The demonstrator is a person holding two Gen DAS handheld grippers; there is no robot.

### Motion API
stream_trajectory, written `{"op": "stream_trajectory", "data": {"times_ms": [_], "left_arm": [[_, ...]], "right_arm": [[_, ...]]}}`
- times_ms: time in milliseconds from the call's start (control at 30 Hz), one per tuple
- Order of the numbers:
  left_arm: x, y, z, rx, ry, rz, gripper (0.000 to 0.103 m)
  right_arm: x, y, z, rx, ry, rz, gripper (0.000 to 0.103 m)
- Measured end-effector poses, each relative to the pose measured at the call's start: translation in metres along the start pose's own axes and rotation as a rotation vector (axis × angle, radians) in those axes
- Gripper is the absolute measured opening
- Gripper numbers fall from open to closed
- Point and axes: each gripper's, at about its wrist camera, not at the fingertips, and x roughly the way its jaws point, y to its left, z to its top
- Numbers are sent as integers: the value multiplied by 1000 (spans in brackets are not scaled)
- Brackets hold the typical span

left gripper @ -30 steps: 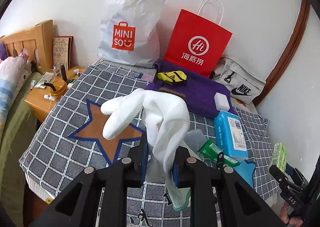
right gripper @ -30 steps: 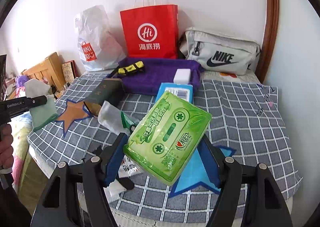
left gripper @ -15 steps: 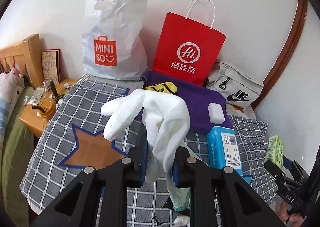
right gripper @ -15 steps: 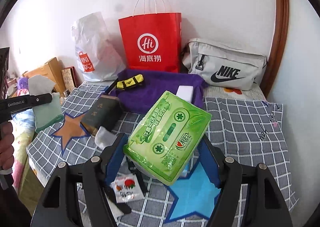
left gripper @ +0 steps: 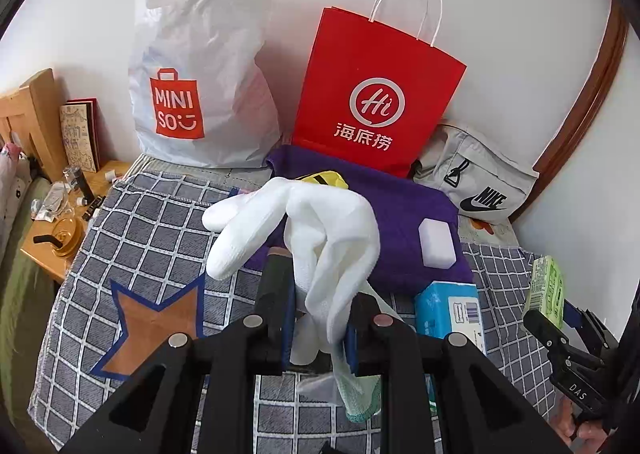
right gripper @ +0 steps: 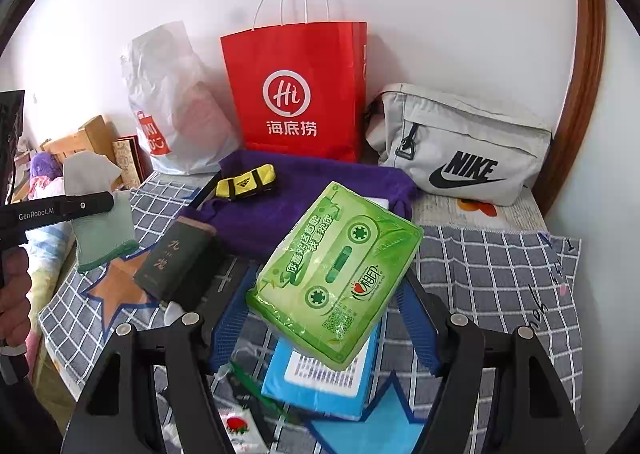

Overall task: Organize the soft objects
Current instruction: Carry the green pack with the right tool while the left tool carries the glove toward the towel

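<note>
Left hand-held gripper (left gripper: 318, 328): jaws narrow, clamped on a white glove (left gripper: 320, 230). The glove's fingers stand up and flop forward above the jaws; its green-edged cuff hangs below them. In the right wrist view the same glove (right gripper: 100, 213) shows at far left, held clear above the bed.

Right hand-held gripper (right gripper: 324, 318): jaws fairly wide, closed on a green tissue pack (right gripper: 336, 274) printed with a cassette design. The pack sits tilted between the blue pads, raised above the bed. In the left wrist view it appears at the right edge (left gripper: 546, 290).

Bed cover: grey checked blanket (left gripper: 160, 221) with star patches. On it, toward the wall, lies a purple towel (left gripper: 400, 213) carrying a white sponge block (left gripper: 437, 244) and a yellow-and-black item (right gripper: 246, 181). A blue tissue pack (right gripper: 320, 386) lies on the blanket directly under the green one. A dark box (right gripper: 176, 258) lies just beside the towel's left edge.

Against the wall: white Miniso bag (left gripper: 200, 65), red paper bag (left gripper: 376, 93), grey Nike pouch (right gripper: 460, 141). A wooden nightstand (left gripper: 52, 238) stands left of the bed.
</note>
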Motion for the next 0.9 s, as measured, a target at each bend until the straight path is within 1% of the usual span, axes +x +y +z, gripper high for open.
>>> {"op": "stream_trajectory", "data": {"times_ms": [167,533,667,800,900], "left_arm": [[16,-2,12,2,9,-6,19],[58,-6,37,15,29,-12,19],[75,-6,46,20,43,-11,19],[94,-1,56,5,65,-22,19],[108,1,63,2,78,-28,19]], "right_arm": [[19,-7,9,10,12,-1,71],[62,-19,37,-14,32,-6,71],[82,-20,49,-19,43,7,71],[107,-17,59,-25,62,26,71],[128,-15,66,-27,83,60,71]]}}
